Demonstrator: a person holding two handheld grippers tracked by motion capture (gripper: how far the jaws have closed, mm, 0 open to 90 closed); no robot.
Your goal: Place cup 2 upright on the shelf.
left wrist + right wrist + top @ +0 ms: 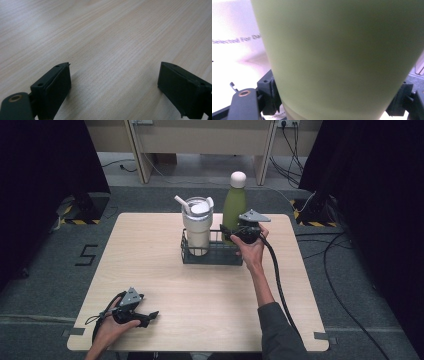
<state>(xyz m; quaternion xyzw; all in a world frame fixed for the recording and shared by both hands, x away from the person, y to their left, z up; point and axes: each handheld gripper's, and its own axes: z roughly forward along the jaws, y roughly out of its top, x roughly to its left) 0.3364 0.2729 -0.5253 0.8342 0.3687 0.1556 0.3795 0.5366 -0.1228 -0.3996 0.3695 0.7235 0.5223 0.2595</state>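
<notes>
Gripping the green bottle (233, 209) low on its body, the right gripper (235, 234) has its jaws pinching the bottle's sides; in the right gripper view the green wall (342, 57) crowds right up to the camera, with a black jaw bearing on it at each lower corner. The grip sits on the wide part of the bottle, probably because the narrow neck and pale cap (238, 179) would give less purchase and more wobble.

The bottle stands upright at the right end of the black wire caddy (210, 254), which sits near the far middle of the worktop (165, 285). Whether its base rests inside the caddy or hangs just above it I cannot tell: the hand (251, 251) and the gripper cover that spot.

A white tumbler (197, 226) with lid and straw fills the caddy's left end, just beside the bottle, leaving one free slot on the right. Judgement: the bottle is being handled at that slot, held vertical so that it clears the wire rim and the tumbler.

The left gripper (150, 316) lies low over the near left corner, well apart from the caddy. Its jaws are spread wide with nothing between them, bare wood grain (112, 50) beyond. It looks parked out of the way; the caddy seems steady enough without bracing.
</notes>
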